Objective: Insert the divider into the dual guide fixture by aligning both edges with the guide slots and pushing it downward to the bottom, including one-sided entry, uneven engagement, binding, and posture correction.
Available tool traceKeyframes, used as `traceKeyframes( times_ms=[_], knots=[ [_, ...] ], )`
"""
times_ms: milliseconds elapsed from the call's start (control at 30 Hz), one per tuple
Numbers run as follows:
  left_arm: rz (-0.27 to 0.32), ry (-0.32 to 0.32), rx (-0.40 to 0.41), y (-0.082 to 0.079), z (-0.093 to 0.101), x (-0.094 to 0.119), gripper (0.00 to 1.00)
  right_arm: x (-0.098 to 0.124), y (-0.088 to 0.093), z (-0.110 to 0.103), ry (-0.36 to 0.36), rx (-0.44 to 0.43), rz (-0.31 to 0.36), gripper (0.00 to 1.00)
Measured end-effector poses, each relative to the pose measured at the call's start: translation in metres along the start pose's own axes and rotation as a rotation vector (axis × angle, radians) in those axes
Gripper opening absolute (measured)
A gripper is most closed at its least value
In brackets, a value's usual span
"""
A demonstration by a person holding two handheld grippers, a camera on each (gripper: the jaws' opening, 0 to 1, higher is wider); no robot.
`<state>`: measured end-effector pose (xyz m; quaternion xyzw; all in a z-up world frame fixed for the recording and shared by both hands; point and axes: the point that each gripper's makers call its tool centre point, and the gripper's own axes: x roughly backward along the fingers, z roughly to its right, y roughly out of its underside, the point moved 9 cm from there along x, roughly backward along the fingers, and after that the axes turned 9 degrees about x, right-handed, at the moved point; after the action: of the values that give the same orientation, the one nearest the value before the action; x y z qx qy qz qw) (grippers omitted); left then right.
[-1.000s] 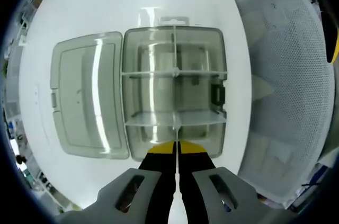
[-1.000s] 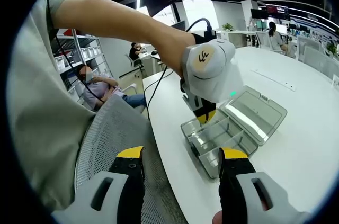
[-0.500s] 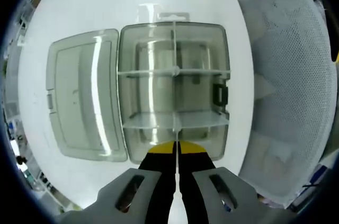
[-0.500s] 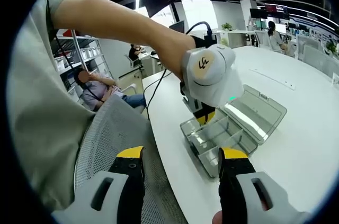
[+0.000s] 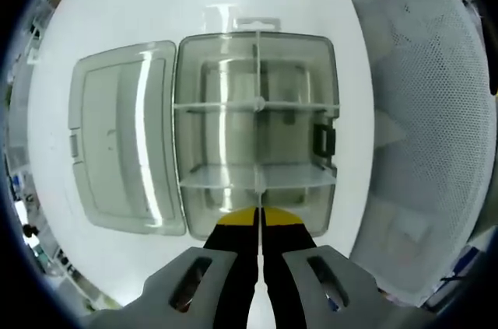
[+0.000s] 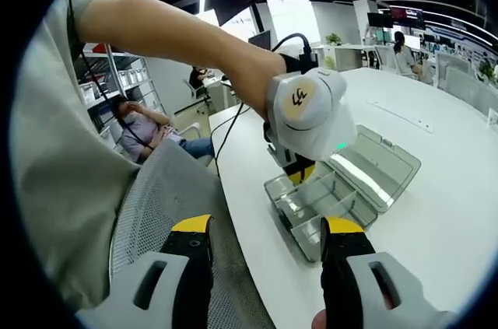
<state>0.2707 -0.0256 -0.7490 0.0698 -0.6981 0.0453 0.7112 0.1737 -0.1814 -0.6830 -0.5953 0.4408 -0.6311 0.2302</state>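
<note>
A clear plastic compartment box (image 5: 226,134) lies on the white table with its lid (image 5: 124,142) swung open to the left. Two cross walls span the box. My left gripper (image 5: 259,220) hangs above the box's near end, shut on a thin clear divider (image 5: 258,181) seen edge-on along the box's centre line. In the right gripper view the left gripper (image 6: 307,111) points down over the box (image 6: 311,204), beside the open lid (image 6: 377,166). My right gripper (image 6: 267,255) is held off the table's edge, open and holding nothing.
A grey mesh chair (image 5: 420,111) stands against the table edge beside the box, also under my right gripper as the mesh chair (image 6: 156,197). A black latch (image 5: 320,139) sits on the box's right wall. A seated person (image 6: 148,123) is far behind. White table (image 6: 436,212) spreads beyond the lid.
The box looks slightly larger in the left gripper view than a second ago, so the left gripper with the divider has come a little closer. The right gripper has stayed still.
</note>
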Motion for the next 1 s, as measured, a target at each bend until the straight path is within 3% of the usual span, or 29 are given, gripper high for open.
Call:
traceKeyframes(
  times_ms=[167, 367, 767, 1000],
  knots=[
    [0.009, 0.007, 0.019, 0.001, -0.001, 0.000, 0.00, 0.000, -0.001, 0.000, 0.000, 0.004, -0.002, 0.52],
    [0.004, -0.004, -0.038, 0.001, 0.002, -0.001, 0.00, 0.002, -0.001, 0.000, 0.002, 0.005, -0.003, 0.52],
    [0.007, -0.013, -0.045, 0.001, 0.002, -0.001, 0.00, 0.006, 0.001, 0.000, 0.014, 0.002, -0.005, 0.52],
    [0.061, -0.021, -0.035, 0.006, 0.002, -0.002, 0.00, 0.010, 0.004, 0.001, 0.021, 0.000, -0.011, 0.52]
  ],
)
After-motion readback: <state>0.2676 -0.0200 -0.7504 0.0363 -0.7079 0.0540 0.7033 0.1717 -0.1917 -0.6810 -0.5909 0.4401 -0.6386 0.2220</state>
